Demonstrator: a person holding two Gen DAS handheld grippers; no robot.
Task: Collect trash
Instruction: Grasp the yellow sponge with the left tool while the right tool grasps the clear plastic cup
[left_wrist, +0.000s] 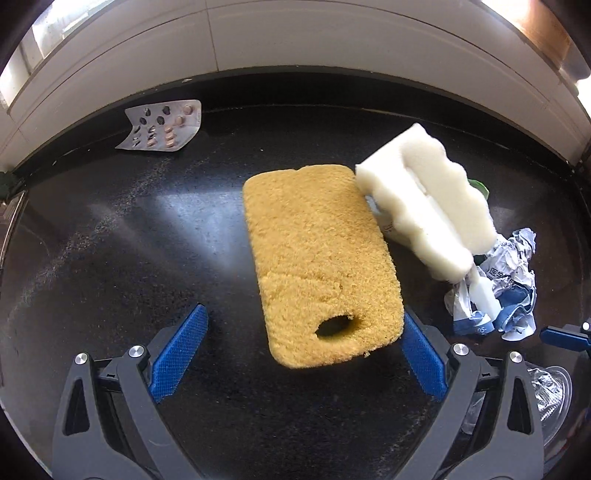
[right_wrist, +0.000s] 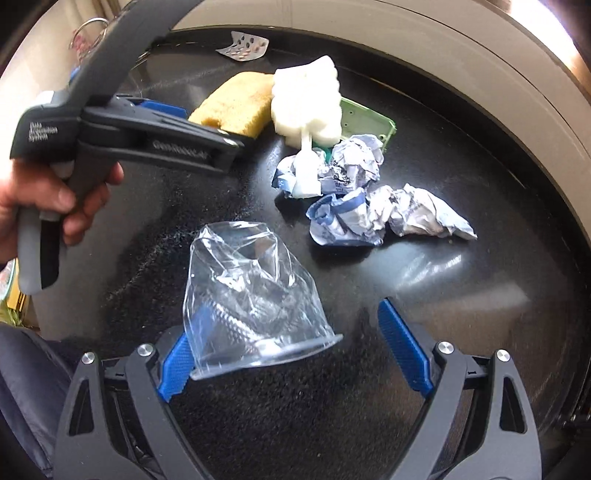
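Across the black countertop (left_wrist: 110, 240) the trash lay scattered, so each hand-held tool had lined up on its own piece.

In the left wrist view the left gripper (left_wrist: 304, 354) hung spread wide, its blue fingers (left_wrist: 177, 360) released on either side of the near end of a yellow sponge (left_wrist: 317, 254) that filled the frame's centre; the right-hand pad sat just beside the sponge's corner while the left one stood well apart, so nothing was yet gripped. The sponge ran lengthwise away from the camera, which suited a pinch across its narrow width.

Leaning against the sponge's right edge, tilted toward the upper right, was a white foam scrubber (left_wrist: 424, 199) whose thin handle pointed down onto crumpled printed paper (left_wrist: 513, 280) at the right edge. A part-used pill blister pack (left_wrist: 160, 125) lay alone at upper left by the pale wall.

In the right wrist view the right gripper (right_wrist: 295, 350) was likewise splayed and empty. A crushed clear plastic cup (right_wrist: 251, 295) lay on its side at lower centre, rim toward the camera, resting against the left finger, probably the next pick. Two paper wads (right_wrist: 388, 218) sat beyond it at centre right, and a green board (right_wrist: 365, 122) peeked from behind the scrubber.
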